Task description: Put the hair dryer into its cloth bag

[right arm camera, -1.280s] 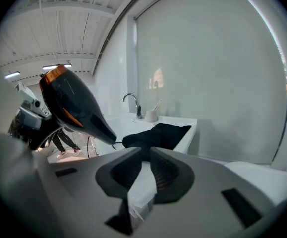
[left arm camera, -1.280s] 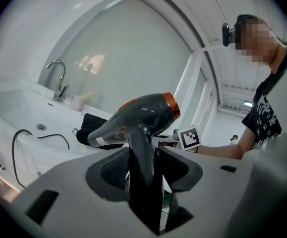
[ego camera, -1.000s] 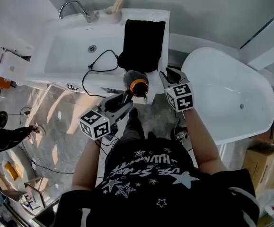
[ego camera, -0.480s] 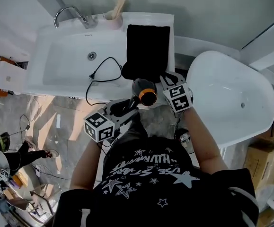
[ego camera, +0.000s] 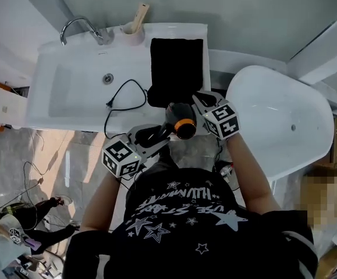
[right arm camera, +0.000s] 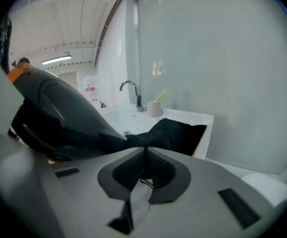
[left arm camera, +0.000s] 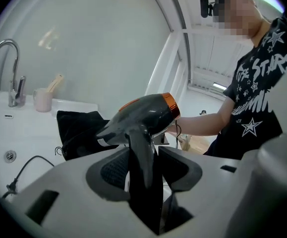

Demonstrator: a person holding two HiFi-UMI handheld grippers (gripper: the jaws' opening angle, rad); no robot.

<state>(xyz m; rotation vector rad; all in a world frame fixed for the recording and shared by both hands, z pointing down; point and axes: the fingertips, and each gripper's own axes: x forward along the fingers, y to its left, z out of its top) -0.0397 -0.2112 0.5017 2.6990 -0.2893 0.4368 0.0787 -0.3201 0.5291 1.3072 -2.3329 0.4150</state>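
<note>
My left gripper (ego camera: 152,133) is shut on the handle of the dark grey hair dryer (ego camera: 180,118), whose orange-ringed end (left arm camera: 170,103) points back at the person. The dryer's handle (left arm camera: 142,157) stands upright between the left pads. The black cloth bag (ego camera: 177,67) lies flat on the right end of the sink counter. My right gripper (ego camera: 201,99) is at the bag's near right corner. Its jaws have just been closing, and in the right gripper view they pinch the bag's black edge (right arm camera: 144,142), with the dryer's body (right arm camera: 59,118) close on the left.
The dryer's black cord (ego camera: 127,95) loops in the white sink basin (ego camera: 75,86), plug (ego camera: 109,103) near the drain. A faucet (ego camera: 82,27) and a pink cup (ego camera: 132,35) stand at the back. A white bathtub (ego camera: 284,127) is at the right.
Both grippers have moved forward to the sink counter, bringing the dryer up to the bag's near edge. The right jaws, wide before, are now closed at the bag's corner.
</note>
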